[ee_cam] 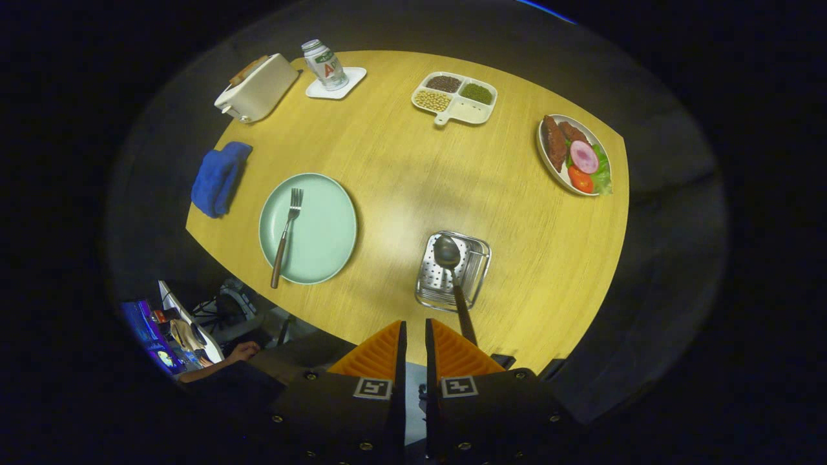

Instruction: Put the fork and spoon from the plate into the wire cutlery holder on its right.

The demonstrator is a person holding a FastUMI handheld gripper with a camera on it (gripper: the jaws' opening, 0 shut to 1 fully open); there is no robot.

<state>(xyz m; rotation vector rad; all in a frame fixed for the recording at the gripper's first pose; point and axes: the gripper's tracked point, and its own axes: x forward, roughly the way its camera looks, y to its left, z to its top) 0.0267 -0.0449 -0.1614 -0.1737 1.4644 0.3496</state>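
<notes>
Ribbed wedge fingers (381, 355) on black screwed blocks bearing square tags.

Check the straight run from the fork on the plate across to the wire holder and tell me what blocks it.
Nothing visible blocks it. The fork lies on the green plate, and bare tabletop separates the plate from the wire cutlery holder. The spoon already leans in the holder. The gripper, fingers nearly closed and empty, hovers above the table's near edge.

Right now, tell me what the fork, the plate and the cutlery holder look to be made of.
Fork: shiny metal head, dark brown handle, likely wood or plastic.
Plate: matte pale green, smooth, probably ceramic or melamine.
Cutlery holder: bright reflective metal, wire walls and a perforated base, likely steel; the spoon stands in it.
The claw hangs above the table edge, fingers nearly together, gripping nothing.
</notes>
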